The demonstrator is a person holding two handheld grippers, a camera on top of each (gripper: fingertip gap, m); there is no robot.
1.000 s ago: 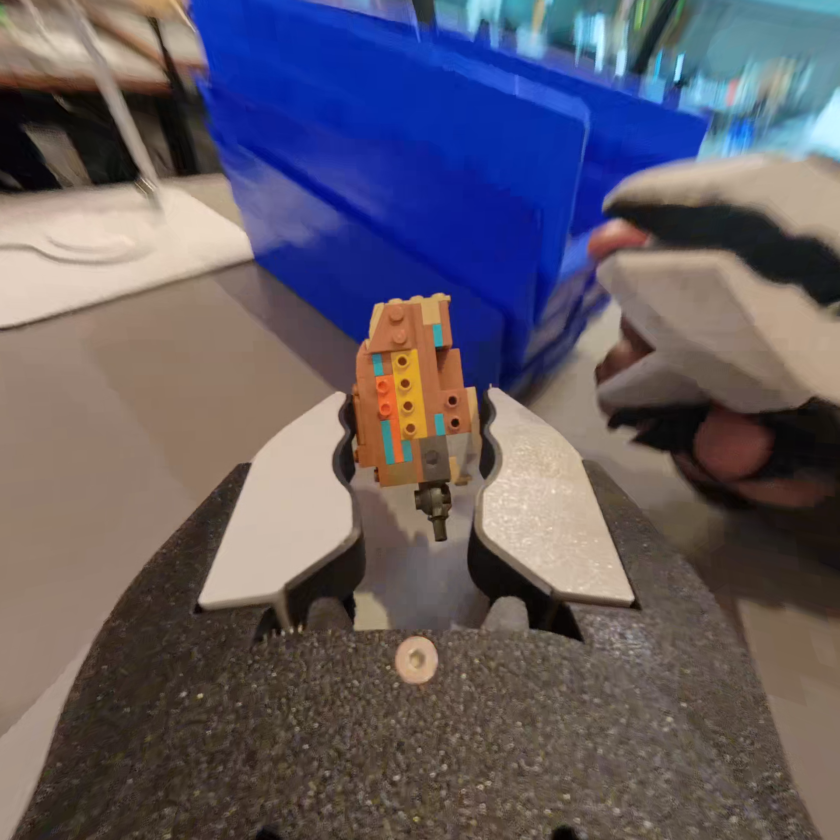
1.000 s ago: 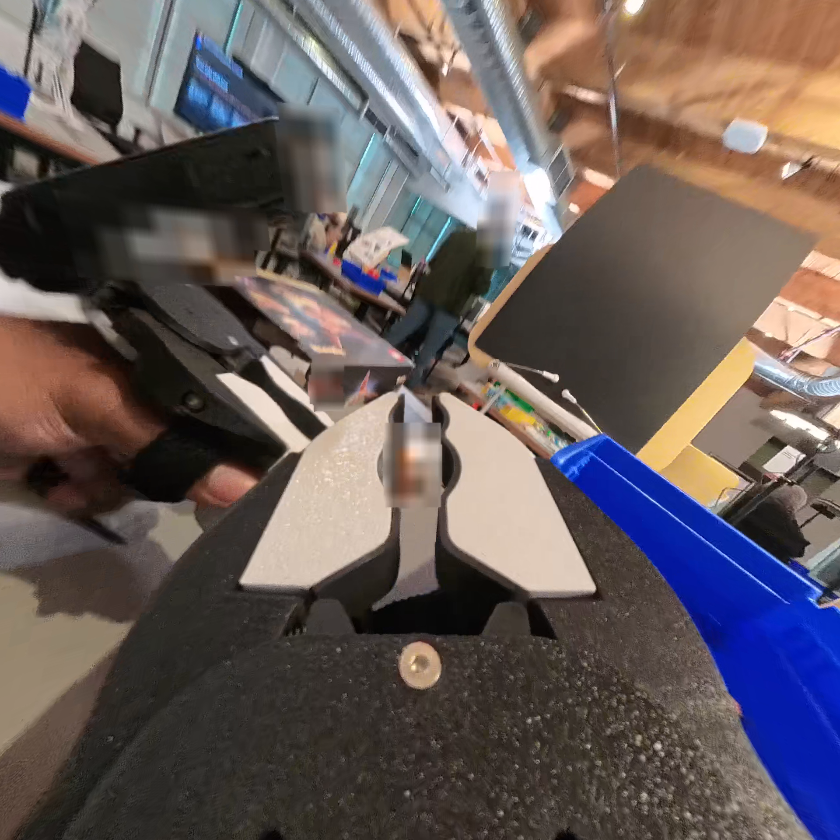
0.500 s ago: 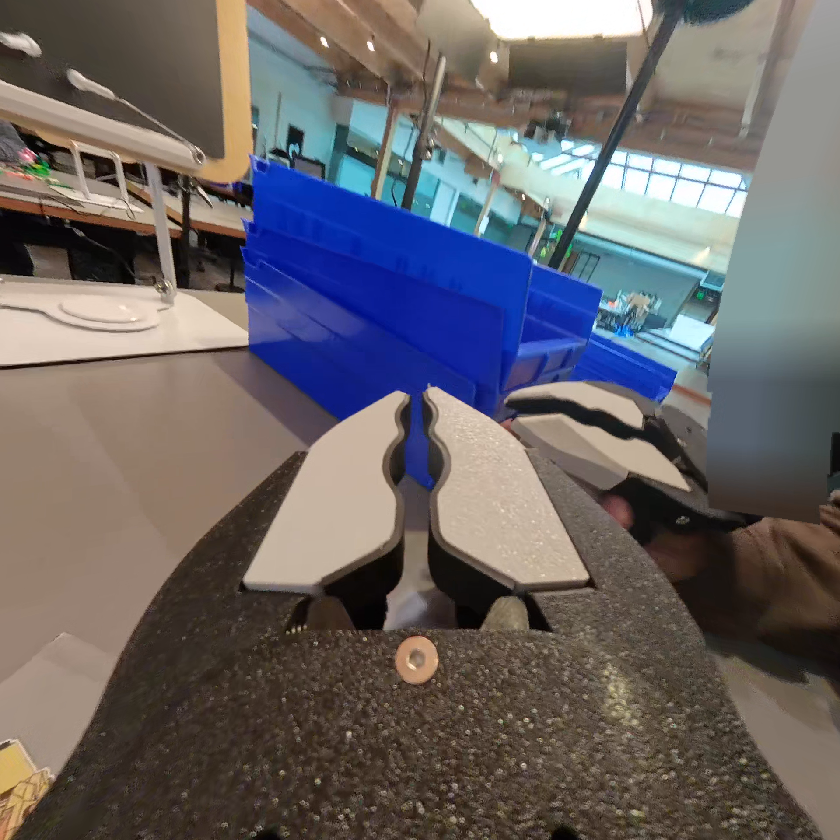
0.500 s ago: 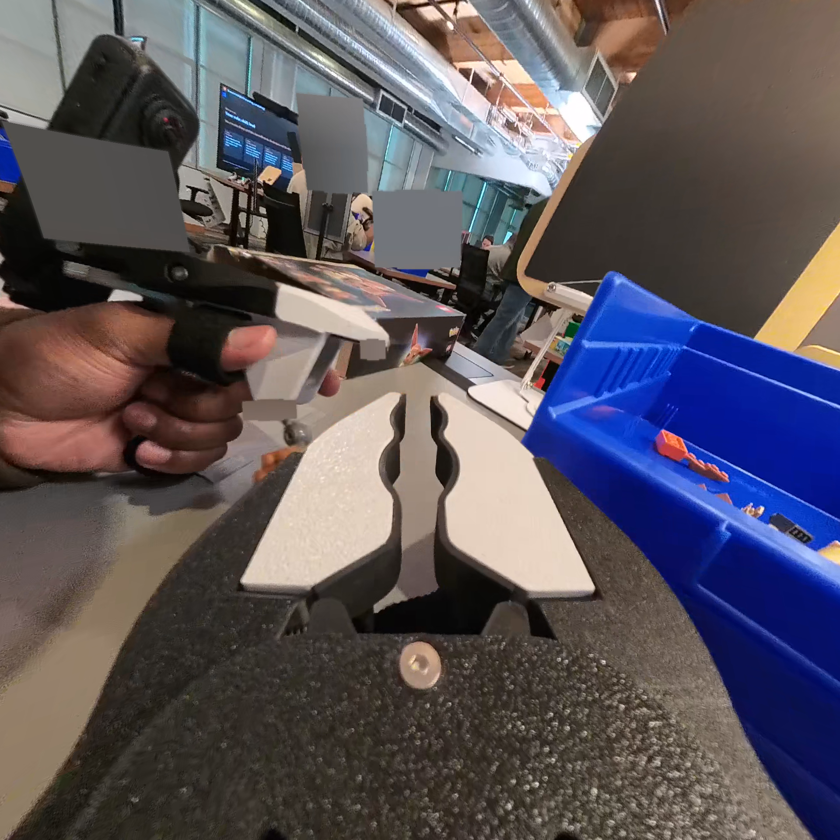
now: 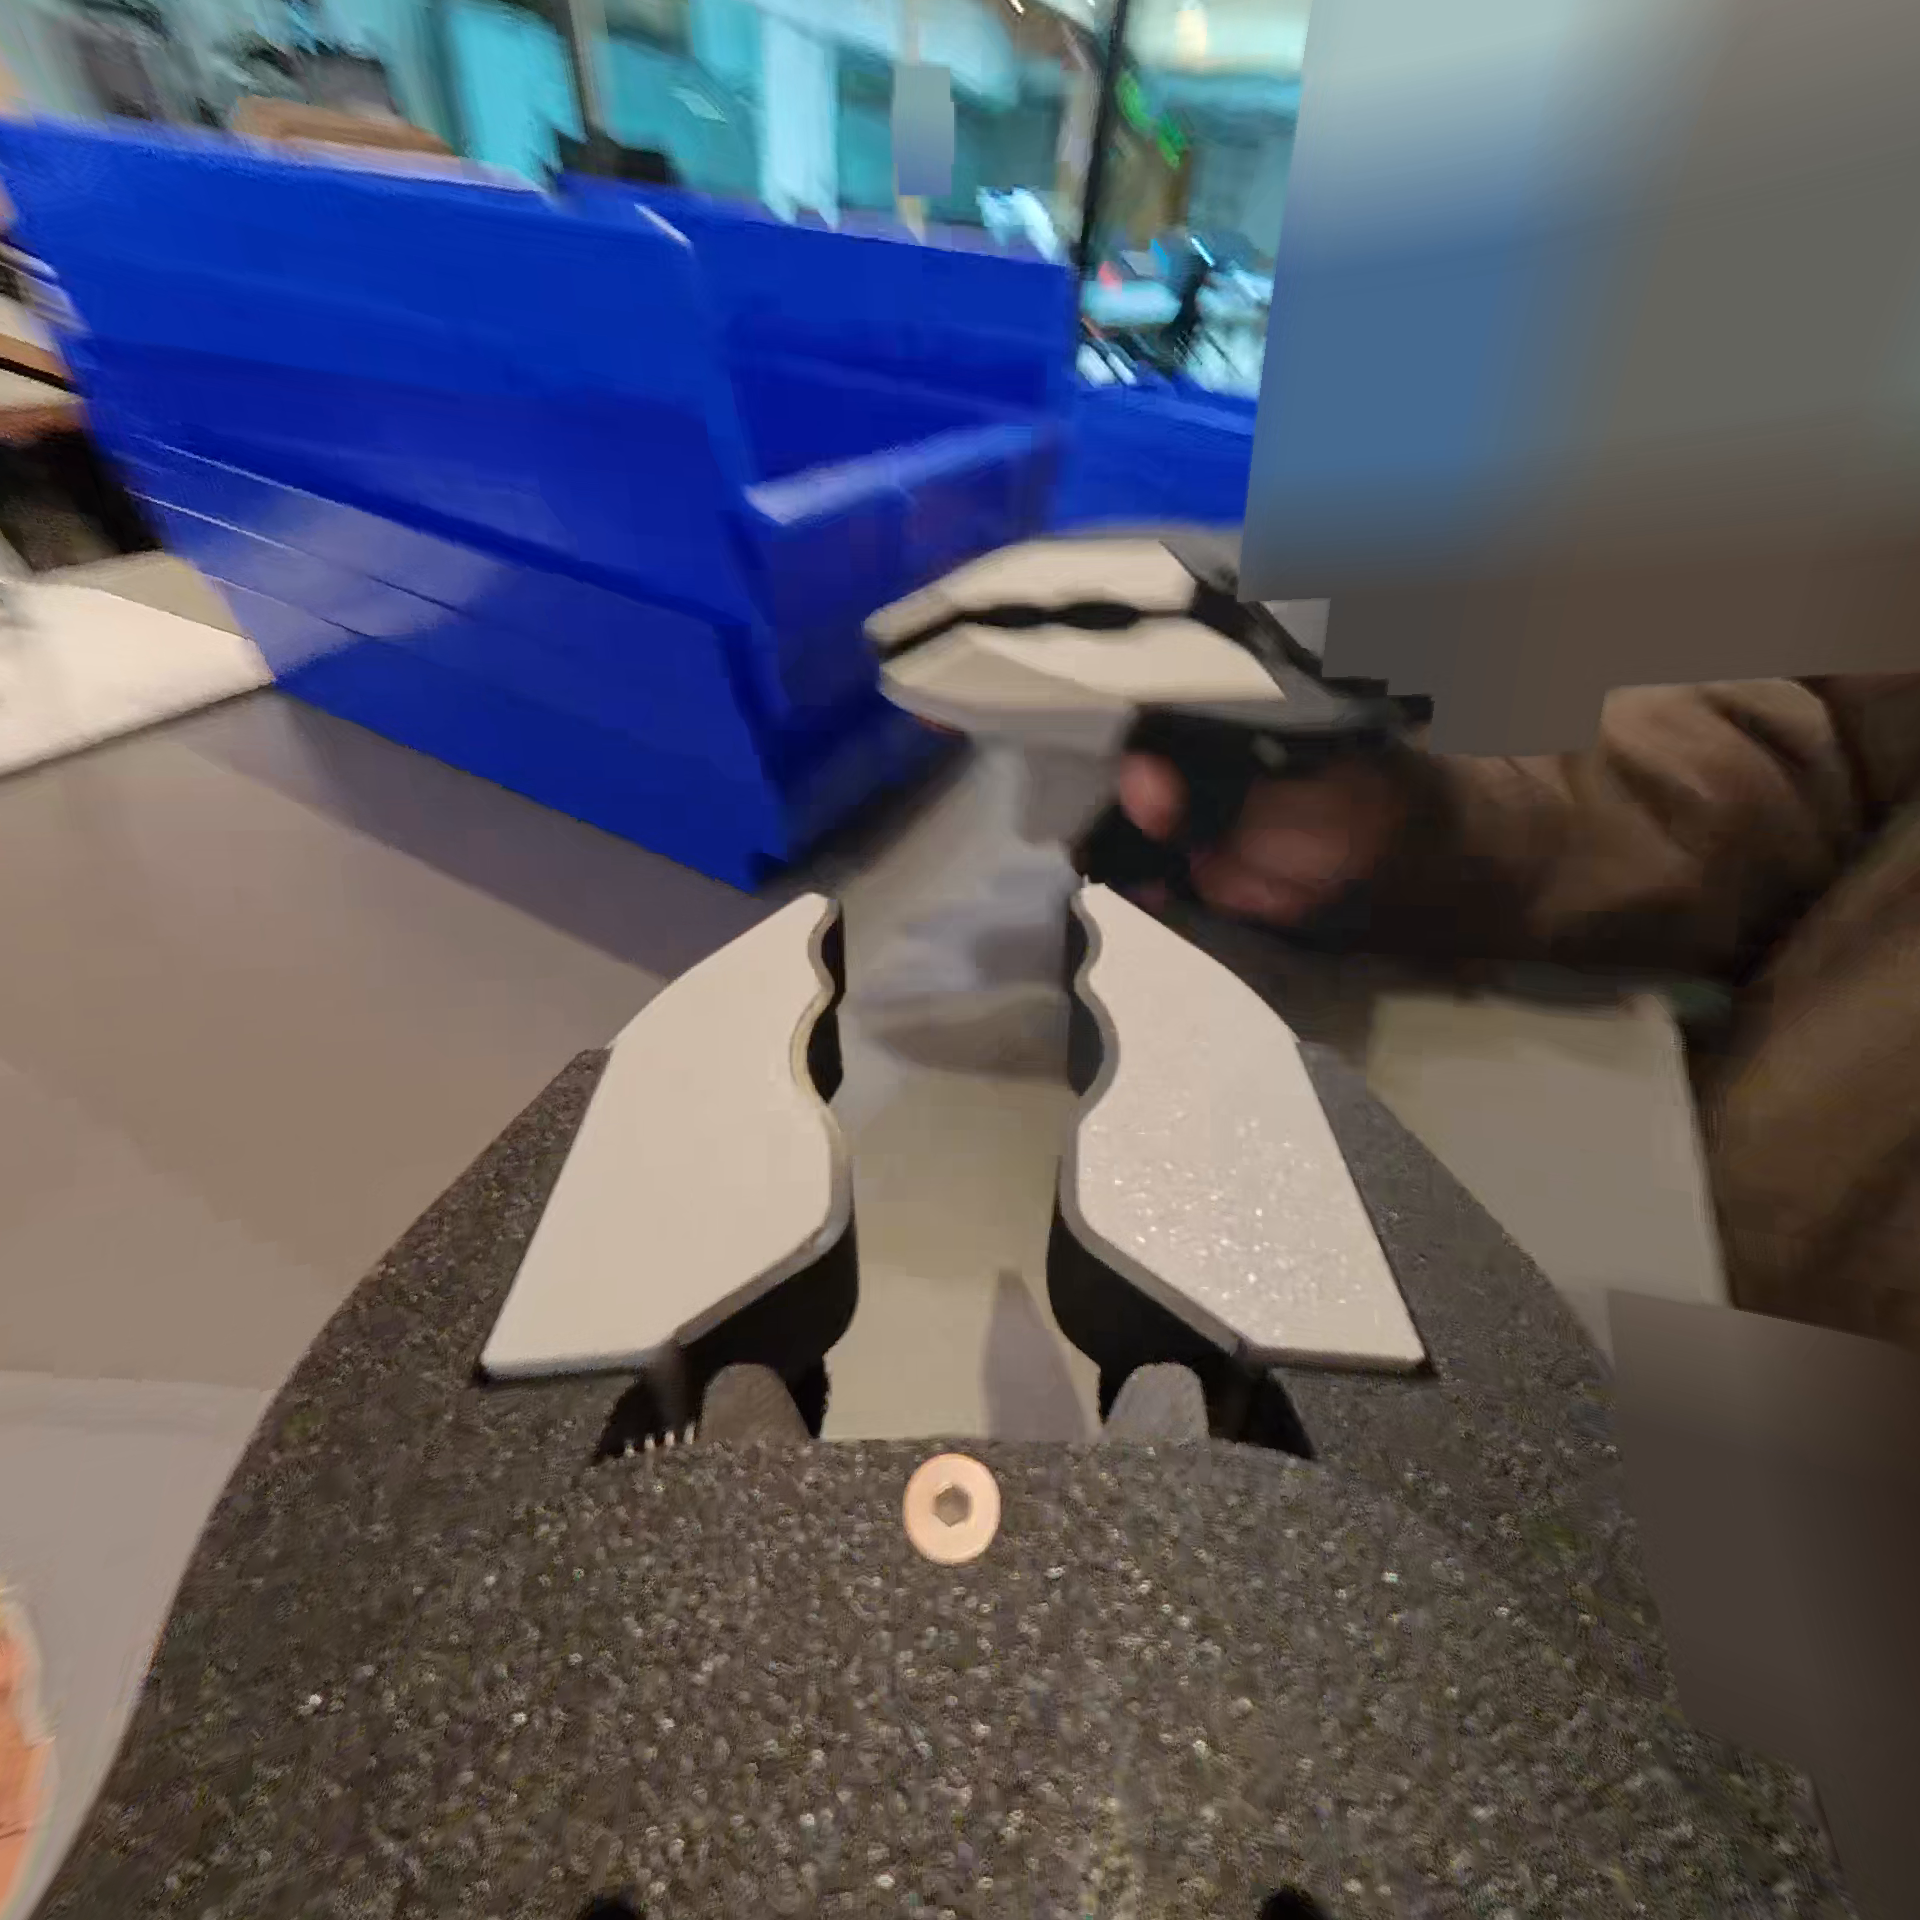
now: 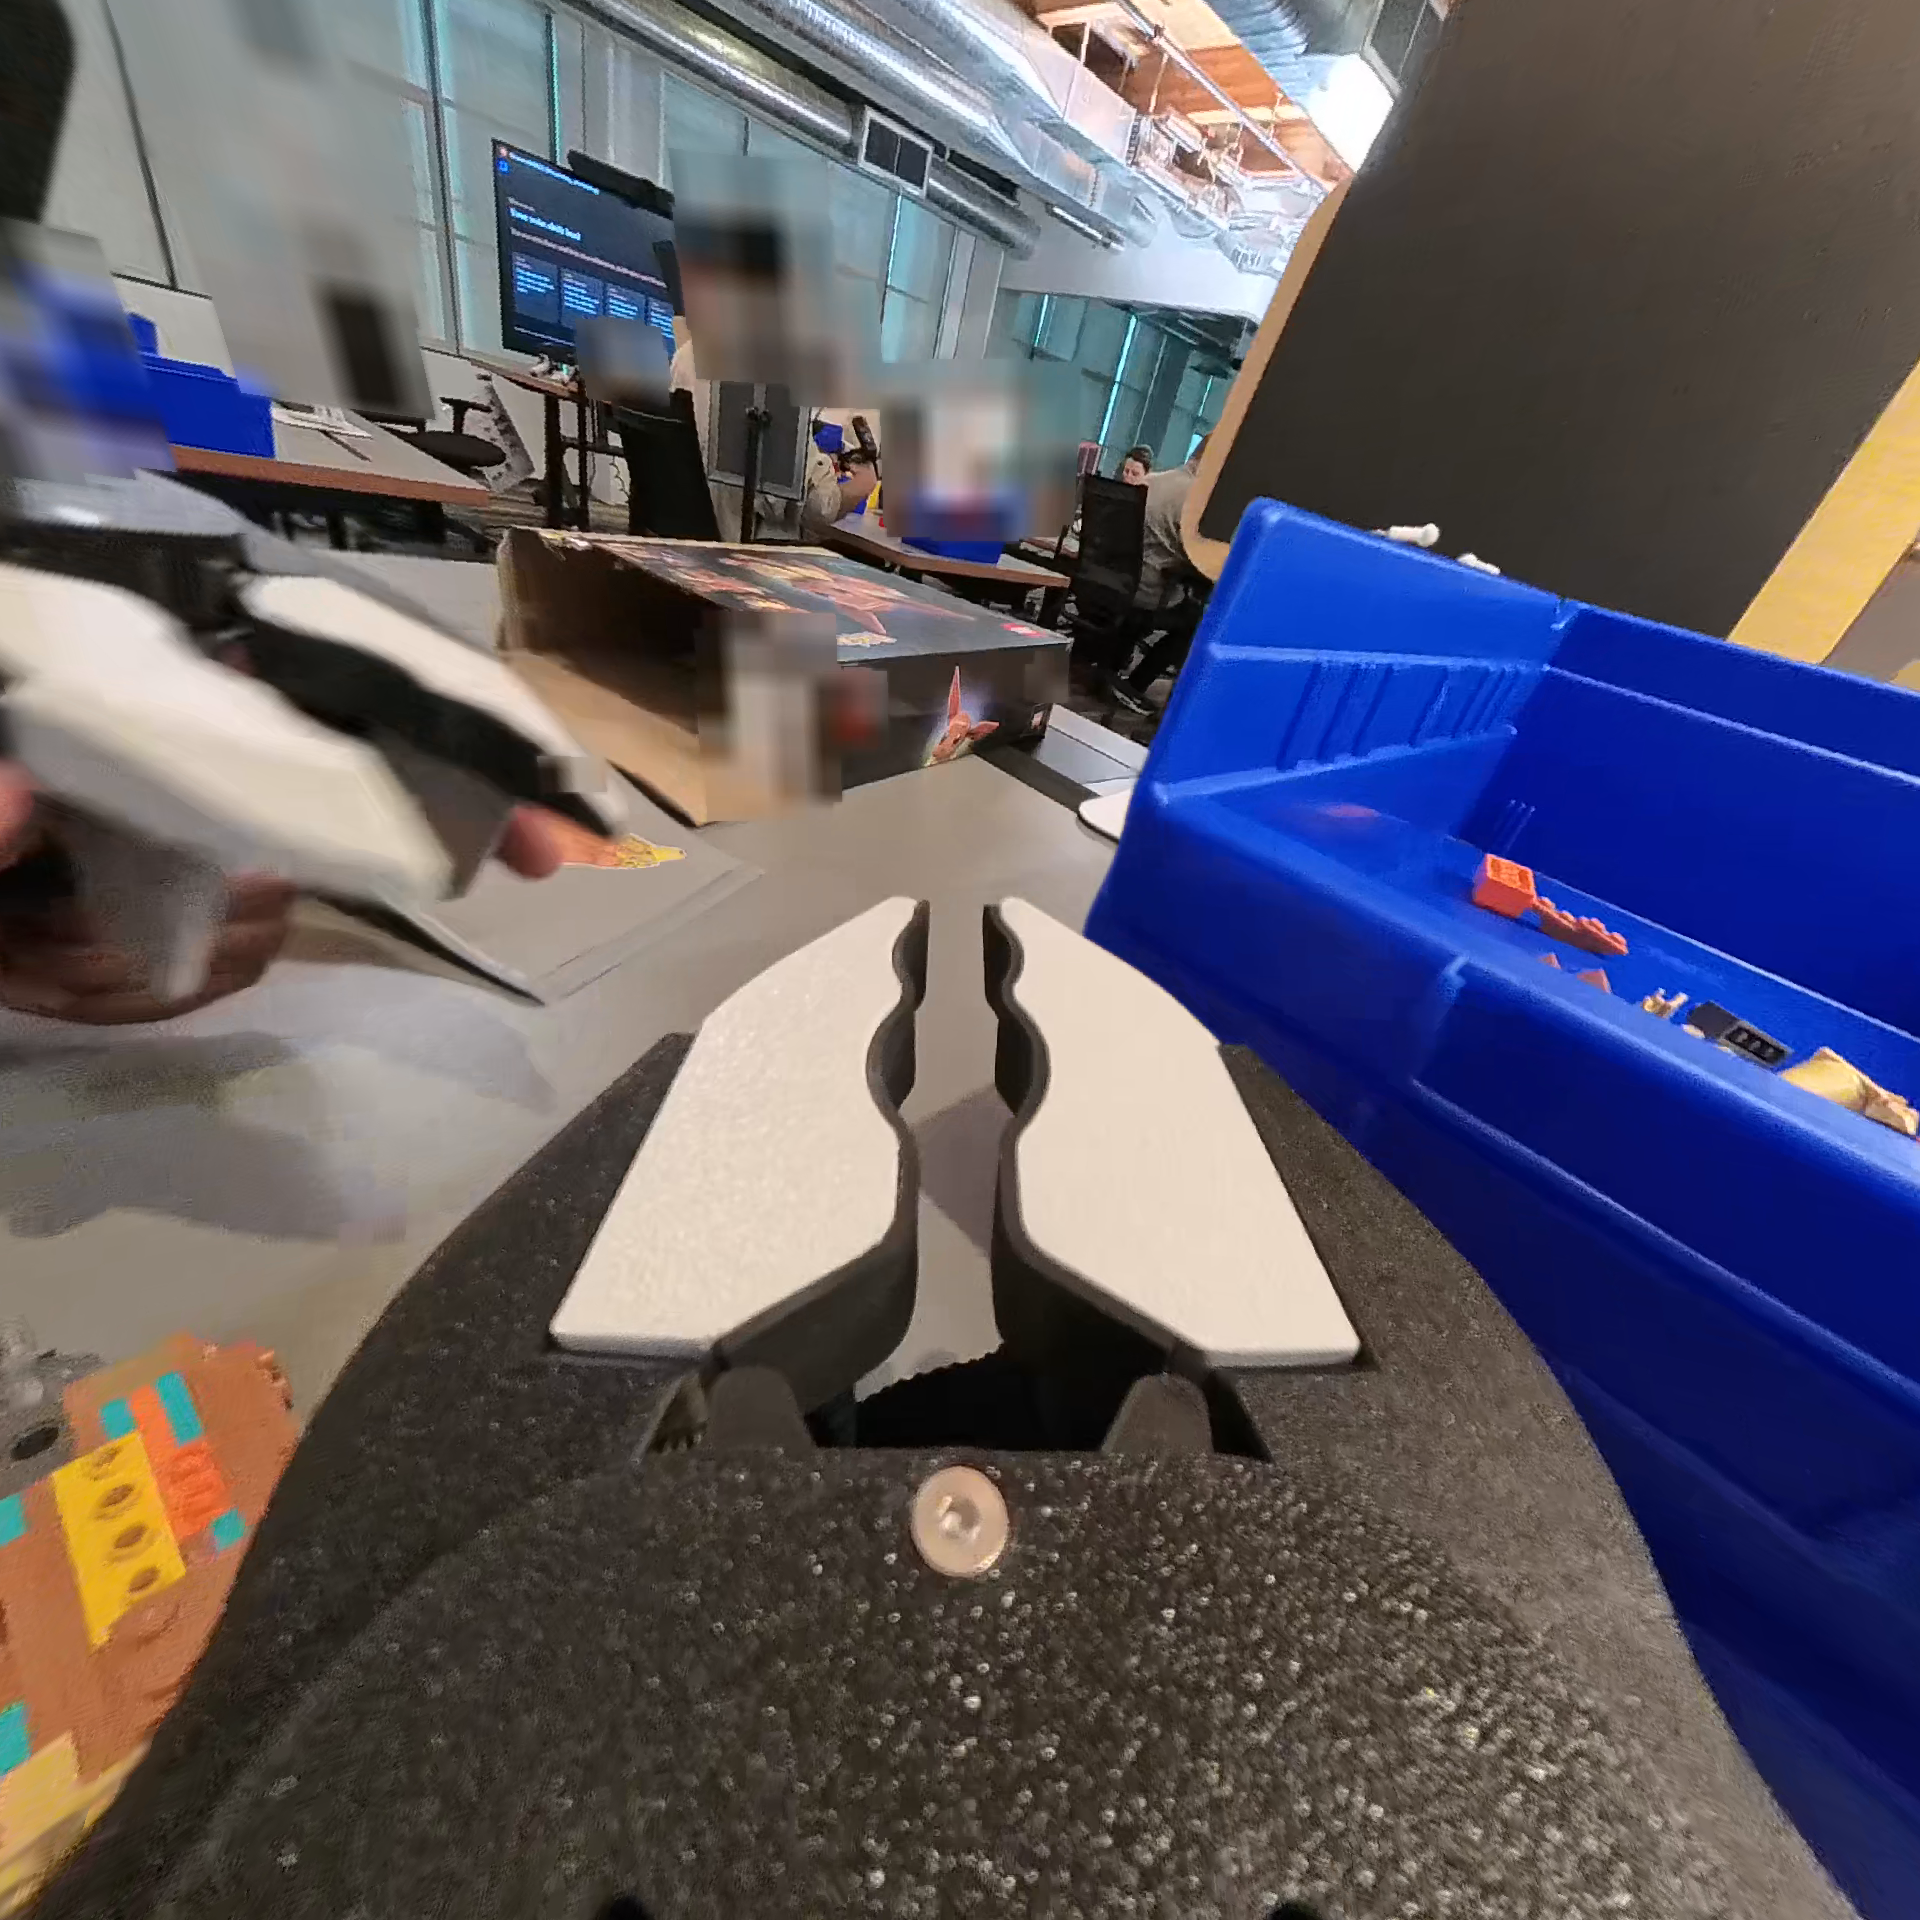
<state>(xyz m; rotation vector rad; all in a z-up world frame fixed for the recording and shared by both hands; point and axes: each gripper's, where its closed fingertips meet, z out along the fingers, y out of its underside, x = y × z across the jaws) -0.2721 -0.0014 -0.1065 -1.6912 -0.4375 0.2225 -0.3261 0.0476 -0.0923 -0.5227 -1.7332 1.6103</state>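
Only the right wrist view shows the brick model [image 6: 114, 1538]; both jaws gape empty.

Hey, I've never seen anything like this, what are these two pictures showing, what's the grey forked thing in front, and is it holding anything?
Each picture comes from a camera mounted on a hand-held tool, looking along its two grey fingers. A person holds one in each hand. The left tool is open and empty above the grey table, facing blue bins. The right tool is nearly closed, also empty. Beside it, a blue bin holds loose toy bricks. A brown brick model lies lower left, a printed box farther back.
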